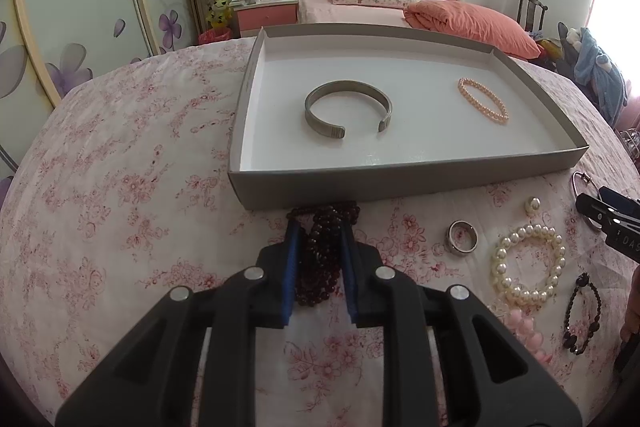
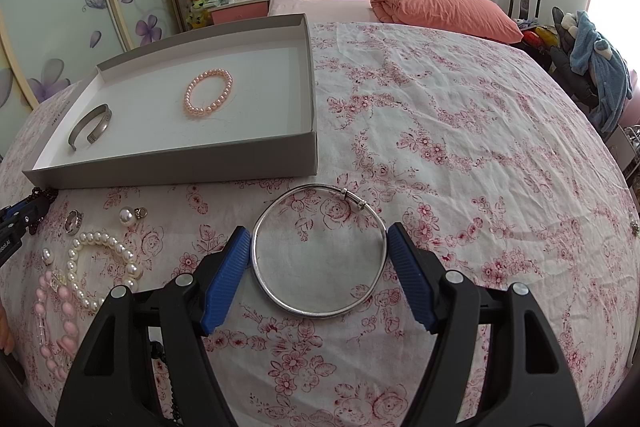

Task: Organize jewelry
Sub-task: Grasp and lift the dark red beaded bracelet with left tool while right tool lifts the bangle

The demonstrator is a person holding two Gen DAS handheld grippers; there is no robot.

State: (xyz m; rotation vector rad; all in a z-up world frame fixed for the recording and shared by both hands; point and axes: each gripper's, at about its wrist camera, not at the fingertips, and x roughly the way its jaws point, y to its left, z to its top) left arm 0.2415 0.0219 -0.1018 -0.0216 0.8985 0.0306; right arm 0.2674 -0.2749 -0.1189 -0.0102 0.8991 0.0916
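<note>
My left gripper (image 1: 320, 225) is shut on a dark red bead bracelet (image 1: 316, 267) that lies bunched on the floral cloth just in front of the grey box (image 1: 400, 183). In the box lie a silver cuff (image 1: 348, 85) and a pink pearl bracelet (image 1: 504, 119). In the right wrist view my right gripper (image 2: 319, 237) spans a thin silver bangle (image 2: 320, 313) flat on the cloth, both blue pads touching its sides. The box (image 2: 180, 173) stands to its upper left.
Loose pieces lie between the two grippers: a white pearl bracelet (image 1: 500, 267), a metal ring (image 1: 462, 239), a pearl earring (image 1: 532, 205), a black bead bracelet (image 1: 576, 339) and pink beads (image 1: 524, 327). To the right of the bangle, only floral cloth (image 2: 480, 147) shows.
</note>
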